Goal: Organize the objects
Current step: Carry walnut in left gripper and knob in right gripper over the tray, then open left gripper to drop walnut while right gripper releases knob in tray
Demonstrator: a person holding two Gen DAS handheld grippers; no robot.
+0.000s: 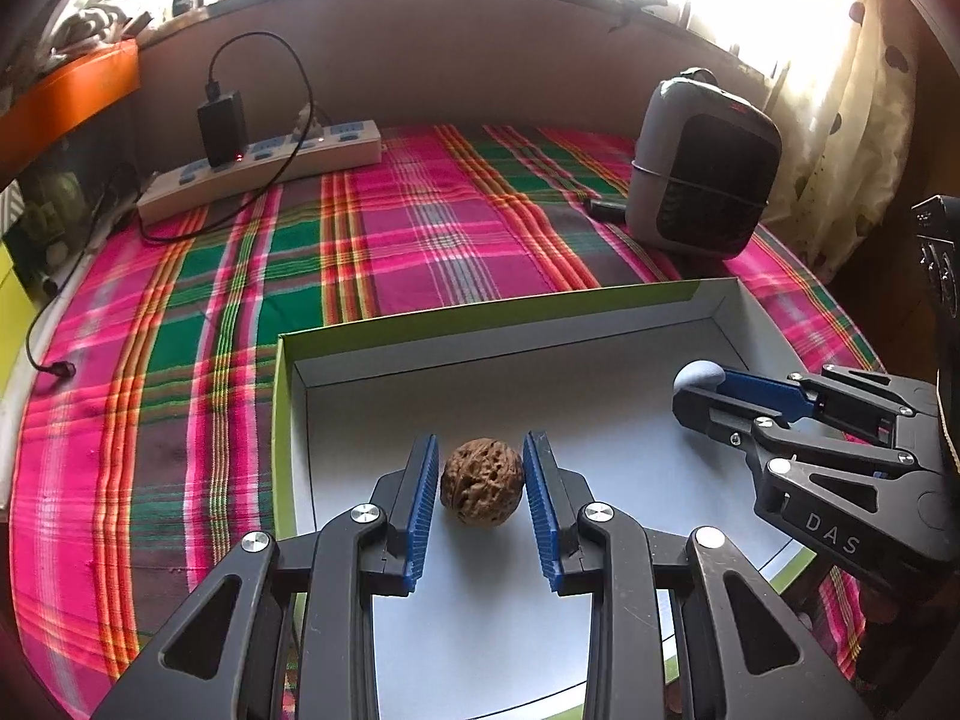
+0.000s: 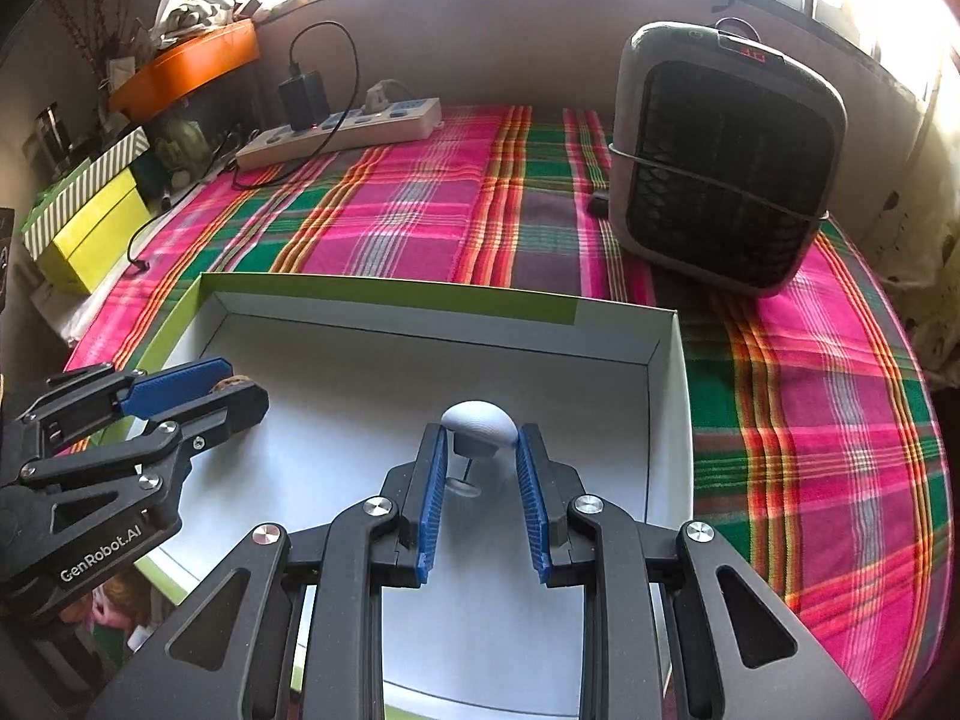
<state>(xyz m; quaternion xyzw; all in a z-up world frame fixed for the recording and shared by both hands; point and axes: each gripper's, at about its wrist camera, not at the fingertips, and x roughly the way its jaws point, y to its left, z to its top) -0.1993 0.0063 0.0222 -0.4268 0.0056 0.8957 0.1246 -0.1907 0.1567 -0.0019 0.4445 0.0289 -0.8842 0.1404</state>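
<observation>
Jaws of left gripper [image 1: 480,483] clamped on walnut [image 1: 481,480]; right gripper [image 2: 480,450] pinching grey mushroom-shaped knob [image 2: 479,420]; both inside white box [image 2: 669,420].

Your left gripper [image 1: 480,468] and right gripper [image 2: 482,450] are matching units: black angular linkage arms with triangular cut-outs, round silver pivot screws, and blue ribbed pads [image 1: 420,507] lining the fingers. You will find white lettering on the housings: "DAS" on the right unit, "GenRobot.AI" on the left.
</observation>
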